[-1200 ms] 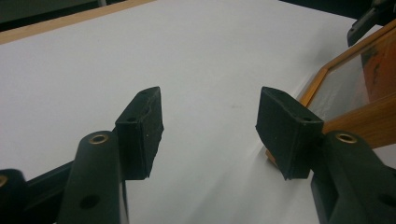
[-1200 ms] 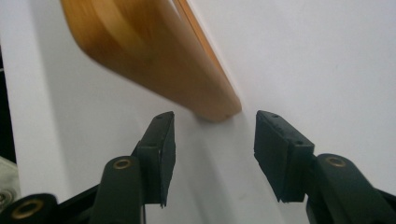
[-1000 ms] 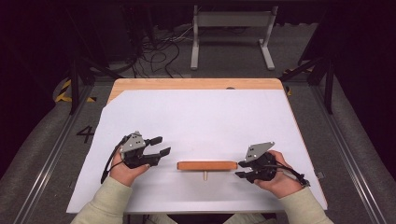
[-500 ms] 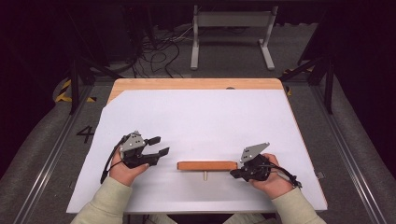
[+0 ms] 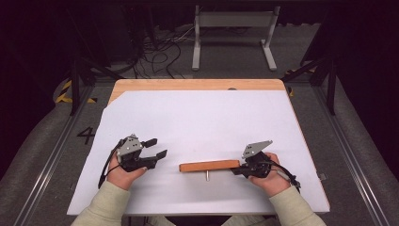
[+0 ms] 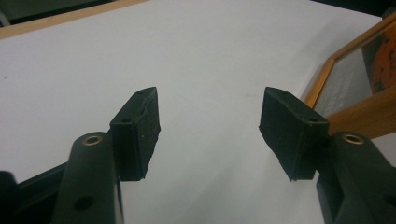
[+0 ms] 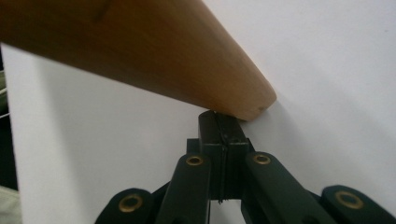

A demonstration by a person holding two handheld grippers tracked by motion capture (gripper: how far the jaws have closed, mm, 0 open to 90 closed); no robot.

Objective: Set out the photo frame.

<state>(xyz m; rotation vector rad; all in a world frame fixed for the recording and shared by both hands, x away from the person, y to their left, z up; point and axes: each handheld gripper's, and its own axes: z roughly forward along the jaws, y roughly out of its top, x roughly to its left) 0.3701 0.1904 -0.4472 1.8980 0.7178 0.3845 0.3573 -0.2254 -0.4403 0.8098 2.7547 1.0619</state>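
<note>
A wooden picture frame (image 5: 209, 165) stands on edge near the front of the white table (image 5: 197, 117), with a small peg (image 5: 207, 177) sticking out toward me. My right gripper (image 5: 234, 170) is shut, its tips touching the frame's right end. In the right gripper view the jaws of the gripper (image 7: 219, 122) are pressed together, nosed under the rounded wooden corner (image 7: 140, 51). My left gripper (image 5: 157, 147) is open, a short way left of the frame and apart from it. The left gripper view has its jaws (image 6: 210, 130) spread wide, with the frame (image 6: 355, 112) and its dark glass at the right.
A strip of wooden tabletop (image 5: 197, 84) shows along the far edge of the white sheet. Beyond the table are floor cables (image 5: 155, 52) and a grey metal stand (image 5: 233, 28). Metal rails run along both sides of the table.
My right gripper has slid left up to the frame's right end and its jaws have come together. The left gripper and the frame have stayed put.
</note>
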